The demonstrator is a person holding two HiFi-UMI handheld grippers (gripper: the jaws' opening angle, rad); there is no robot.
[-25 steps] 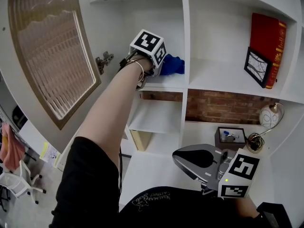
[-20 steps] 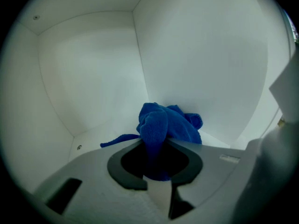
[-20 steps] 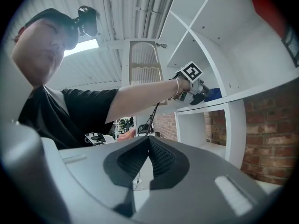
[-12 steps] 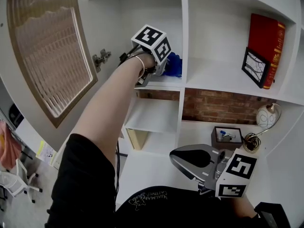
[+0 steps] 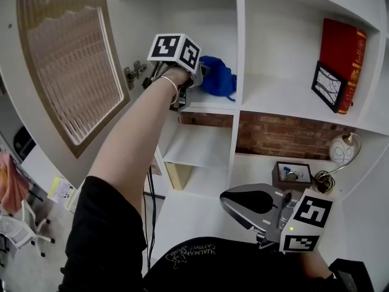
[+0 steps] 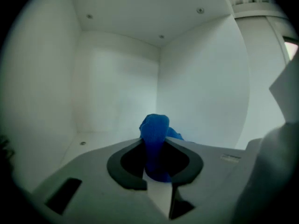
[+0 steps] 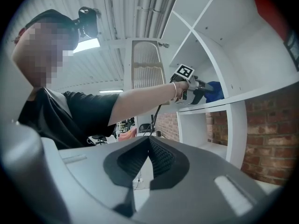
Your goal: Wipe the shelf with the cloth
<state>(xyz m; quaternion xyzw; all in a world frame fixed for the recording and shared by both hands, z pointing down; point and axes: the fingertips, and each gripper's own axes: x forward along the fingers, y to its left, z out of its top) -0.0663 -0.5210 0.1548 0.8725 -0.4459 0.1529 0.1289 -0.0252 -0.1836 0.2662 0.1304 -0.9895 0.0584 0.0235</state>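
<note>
The left gripper (image 6: 156,167) grasps the blue cloth (image 6: 154,130) between its jaws, over the white shelf (image 6: 96,141). The jaws of the right gripper (image 7: 148,160) are clenched, empty.

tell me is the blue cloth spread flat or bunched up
Bunched up: the cloth stands as a crumpled wad pinched in the left claw.

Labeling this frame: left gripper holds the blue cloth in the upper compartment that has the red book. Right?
Not quite. The head view shows the left gripper holding the blue cloth in the upper compartment left of the divider, by the open door. The red book stands in the next compartment to the right.
</note>
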